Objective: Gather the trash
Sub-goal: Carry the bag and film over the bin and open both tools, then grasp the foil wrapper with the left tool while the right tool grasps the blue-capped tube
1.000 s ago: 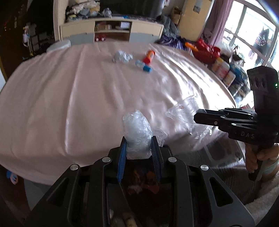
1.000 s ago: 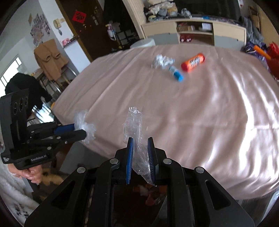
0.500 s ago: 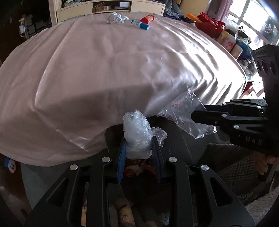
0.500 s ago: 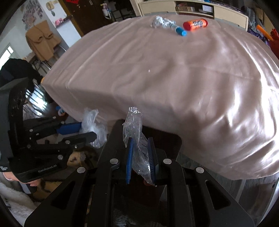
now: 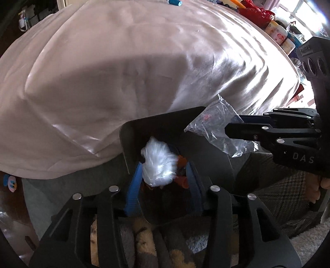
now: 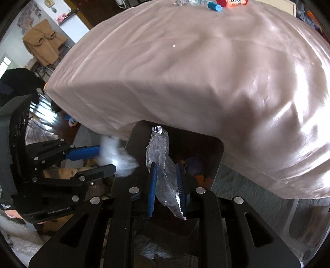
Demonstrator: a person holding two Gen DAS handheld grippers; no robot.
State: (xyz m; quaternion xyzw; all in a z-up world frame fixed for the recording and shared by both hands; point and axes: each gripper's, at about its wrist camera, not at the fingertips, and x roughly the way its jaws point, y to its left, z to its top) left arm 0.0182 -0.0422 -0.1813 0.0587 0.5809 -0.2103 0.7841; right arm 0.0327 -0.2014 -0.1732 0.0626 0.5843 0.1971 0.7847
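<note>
My left gripper [image 5: 164, 168] is open over a dark bin [image 5: 132, 144] below the table edge. A crumpled clear plastic wad [image 5: 158, 165] sits loose and blurred between its blue pads. In the right wrist view the left gripper [image 6: 103, 158] shows at the left with the same wad [image 6: 118, 156] at its tips. My right gripper [image 6: 167, 167] has its pads slightly apart around a clear plastic bag [image 6: 163, 162] above the bin [image 6: 216, 165]. It also shows in the left wrist view [image 5: 233, 127] with the bag [image 5: 218, 127].
A pink cloth covers the table [image 5: 123, 61]. At its far edge lie a blue-capped item [image 6: 214, 6] and an orange tube [image 6: 235, 2]. Red and other containers [image 5: 257, 12] stand at the right. A tan coat [image 6: 41, 47] hangs at the left.
Both grippers dropped lower over the bin. The left jaws opened and the plastic wad came loose, blurred in motion. The right jaws widened slightly around the bag.
</note>
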